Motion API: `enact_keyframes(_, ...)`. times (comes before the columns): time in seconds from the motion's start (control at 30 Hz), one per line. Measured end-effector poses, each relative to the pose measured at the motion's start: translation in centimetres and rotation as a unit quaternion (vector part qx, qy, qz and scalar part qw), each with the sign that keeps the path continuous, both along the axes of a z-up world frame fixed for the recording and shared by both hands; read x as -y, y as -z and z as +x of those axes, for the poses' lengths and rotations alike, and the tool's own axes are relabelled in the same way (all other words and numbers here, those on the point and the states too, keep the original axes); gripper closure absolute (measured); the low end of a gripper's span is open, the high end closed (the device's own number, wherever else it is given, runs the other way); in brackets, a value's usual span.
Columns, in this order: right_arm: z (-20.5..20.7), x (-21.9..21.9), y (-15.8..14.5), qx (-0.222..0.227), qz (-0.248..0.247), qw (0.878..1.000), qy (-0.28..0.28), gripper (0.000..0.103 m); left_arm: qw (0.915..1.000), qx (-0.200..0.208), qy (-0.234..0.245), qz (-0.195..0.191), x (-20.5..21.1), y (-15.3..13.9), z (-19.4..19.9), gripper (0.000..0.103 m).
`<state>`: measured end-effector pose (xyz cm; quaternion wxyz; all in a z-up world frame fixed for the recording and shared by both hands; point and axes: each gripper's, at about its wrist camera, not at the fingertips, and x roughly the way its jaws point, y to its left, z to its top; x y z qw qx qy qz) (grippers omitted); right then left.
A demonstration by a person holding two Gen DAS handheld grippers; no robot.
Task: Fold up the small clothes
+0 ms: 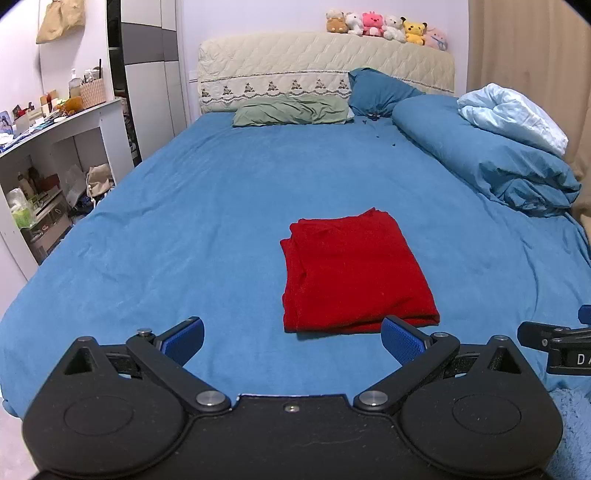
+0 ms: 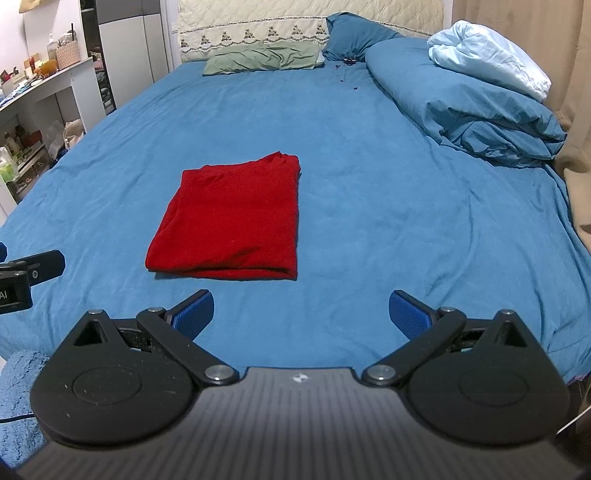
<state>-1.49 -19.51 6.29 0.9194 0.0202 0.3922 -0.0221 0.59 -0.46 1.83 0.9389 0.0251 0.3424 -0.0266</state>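
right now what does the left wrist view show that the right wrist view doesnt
Only the left wrist view shows the row of stuffed toys on top of the headboard and the tan bag hanging on the wall; it also catches the edge of the right hand-held gripper.

Only the right wrist view shows the right hand-held gripper's open fingers head on, and a piece of the left hand-held gripper at its left edge.

Both show the folded red garment on the blue bed sheet, the green pillow and the piled blue duvet.
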Motion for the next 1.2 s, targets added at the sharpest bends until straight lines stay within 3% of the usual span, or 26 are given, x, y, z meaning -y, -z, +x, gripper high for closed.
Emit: enact_keyframes(1.2,-0.08,-0.75,0.28,-0.002,0.004,1.0,-0.004,0.0,0.9999,0.011,0.001,-0.002,-0.22,-0.32,-0.35,0.0)
